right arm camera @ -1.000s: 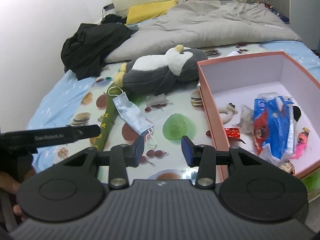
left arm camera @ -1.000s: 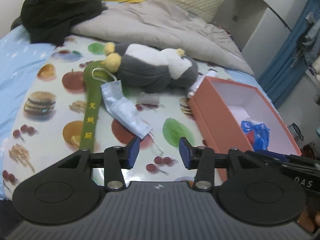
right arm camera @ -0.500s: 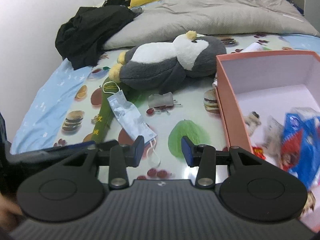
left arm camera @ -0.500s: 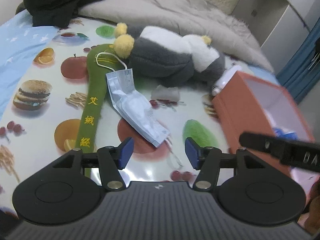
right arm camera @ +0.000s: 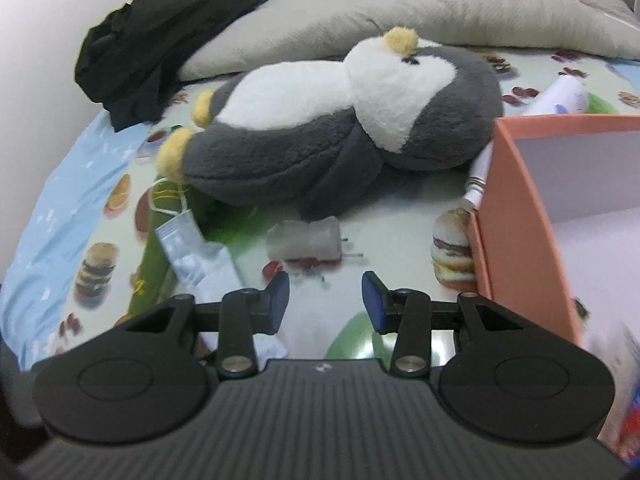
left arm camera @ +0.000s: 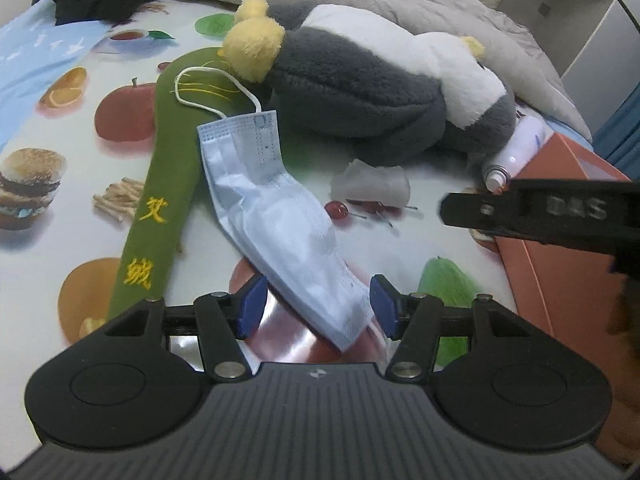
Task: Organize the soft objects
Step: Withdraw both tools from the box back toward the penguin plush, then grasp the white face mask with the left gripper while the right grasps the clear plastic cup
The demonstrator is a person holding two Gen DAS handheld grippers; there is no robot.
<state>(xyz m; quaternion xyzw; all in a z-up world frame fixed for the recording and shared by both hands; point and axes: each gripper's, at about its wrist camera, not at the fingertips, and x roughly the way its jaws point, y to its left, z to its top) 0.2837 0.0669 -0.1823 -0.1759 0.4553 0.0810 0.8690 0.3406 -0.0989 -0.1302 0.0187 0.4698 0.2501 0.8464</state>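
You've got one plush penguin (left arm camera: 360, 92) on the bed — and one blue face mask (left arm camera: 276, 216), one green embroidered fabric strip (left arm camera: 168, 184), one small crumpled clear wrapper (left arm camera: 374, 184). One orange box (right arm camera: 516, 208) sits at the right — one white spray bottle (left arm camera: 516, 152) beside it. Further back: one black garment heap (right arm camera: 160, 48), one grey duvet (right arm camera: 420, 4).

Bare printed sheet (right arm camera: 384, 232) lies open nearby; the plush penguin (right arm camera: 320, 128) blocks beyond, the orange box (right arm camera: 520, 216) walls the right.
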